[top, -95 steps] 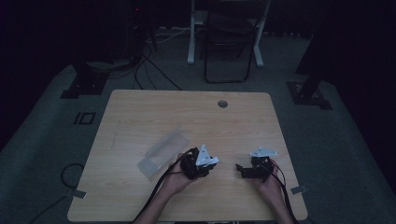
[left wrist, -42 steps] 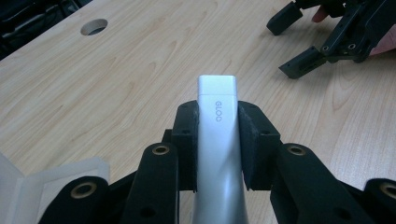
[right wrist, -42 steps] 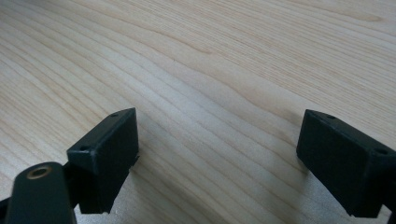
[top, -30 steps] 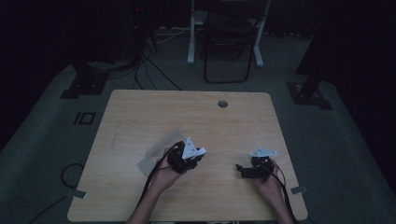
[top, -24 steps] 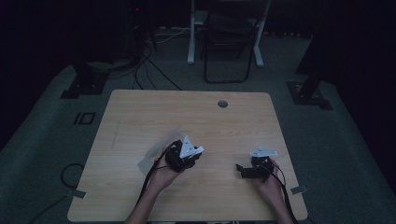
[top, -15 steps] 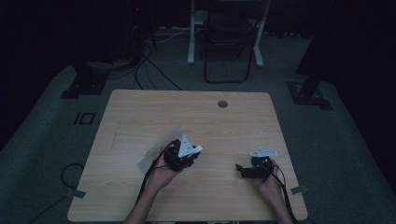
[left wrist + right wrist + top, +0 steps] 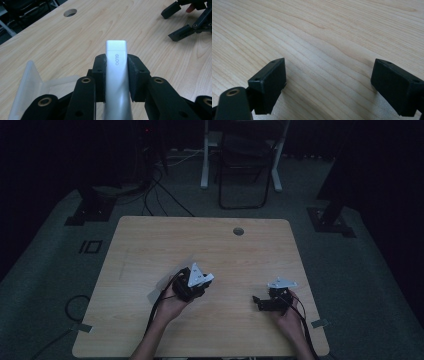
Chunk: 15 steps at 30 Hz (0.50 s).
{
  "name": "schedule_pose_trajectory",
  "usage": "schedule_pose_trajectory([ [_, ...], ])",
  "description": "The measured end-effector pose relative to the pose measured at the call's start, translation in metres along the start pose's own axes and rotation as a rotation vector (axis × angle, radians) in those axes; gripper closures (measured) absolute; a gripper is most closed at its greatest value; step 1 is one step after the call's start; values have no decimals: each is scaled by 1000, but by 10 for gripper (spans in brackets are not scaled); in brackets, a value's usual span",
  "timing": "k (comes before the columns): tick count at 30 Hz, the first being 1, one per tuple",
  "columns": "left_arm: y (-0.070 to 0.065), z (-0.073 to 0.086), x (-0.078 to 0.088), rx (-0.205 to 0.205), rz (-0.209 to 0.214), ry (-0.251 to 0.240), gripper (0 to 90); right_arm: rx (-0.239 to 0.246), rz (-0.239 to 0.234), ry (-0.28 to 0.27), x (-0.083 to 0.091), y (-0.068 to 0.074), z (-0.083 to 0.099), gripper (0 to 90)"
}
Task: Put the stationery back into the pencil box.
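My left gripper (image 7: 116,66) is shut on a slim silver stick marked GLOO (image 7: 115,50), which juts forward past the jaws above the wooden table (image 7: 210,240). A translucent plastic sleeve (image 7: 27,85) lies just under and to the left of those jaws. In the high view the left gripper (image 7: 192,282) is held at the table's near middle, over the sleeve's (image 7: 154,295) right end. My right gripper (image 7: 328,85) rests low over bare wood with its jaws wide apart and nothing between them. From above, the right gripper (image 7: 257,302) sits near the front right, pointing left.
A round cable hole (image 7: 238,231) is set in the table's far side. Behind the table stand a folding chair (image 7: 245,165) and dark stands, with cables on the floor. The right gripper's open jaws (image 7: 175,23) lie ahead and to the right of the stick.
Since 3.2 s ago the left gripper has moved left and slightly farther away, to over the sleeve; in the last second it shifted only a little. The right gripper has stayed still.
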<state>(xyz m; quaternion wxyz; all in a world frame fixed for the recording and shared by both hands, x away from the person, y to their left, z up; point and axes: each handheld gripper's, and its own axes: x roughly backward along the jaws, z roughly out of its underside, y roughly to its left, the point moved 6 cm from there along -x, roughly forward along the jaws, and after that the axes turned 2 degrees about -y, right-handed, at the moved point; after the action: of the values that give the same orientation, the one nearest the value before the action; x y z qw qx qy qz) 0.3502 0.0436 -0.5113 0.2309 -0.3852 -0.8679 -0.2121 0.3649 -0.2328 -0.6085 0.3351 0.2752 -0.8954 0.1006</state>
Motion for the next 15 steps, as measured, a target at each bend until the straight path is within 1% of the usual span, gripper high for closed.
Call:
schedule_pose_trajectory([
  [15, 9, 4, 4, 8, -23, 4, 709, 0, 0, 0, 0, 0, 0, 127],
])
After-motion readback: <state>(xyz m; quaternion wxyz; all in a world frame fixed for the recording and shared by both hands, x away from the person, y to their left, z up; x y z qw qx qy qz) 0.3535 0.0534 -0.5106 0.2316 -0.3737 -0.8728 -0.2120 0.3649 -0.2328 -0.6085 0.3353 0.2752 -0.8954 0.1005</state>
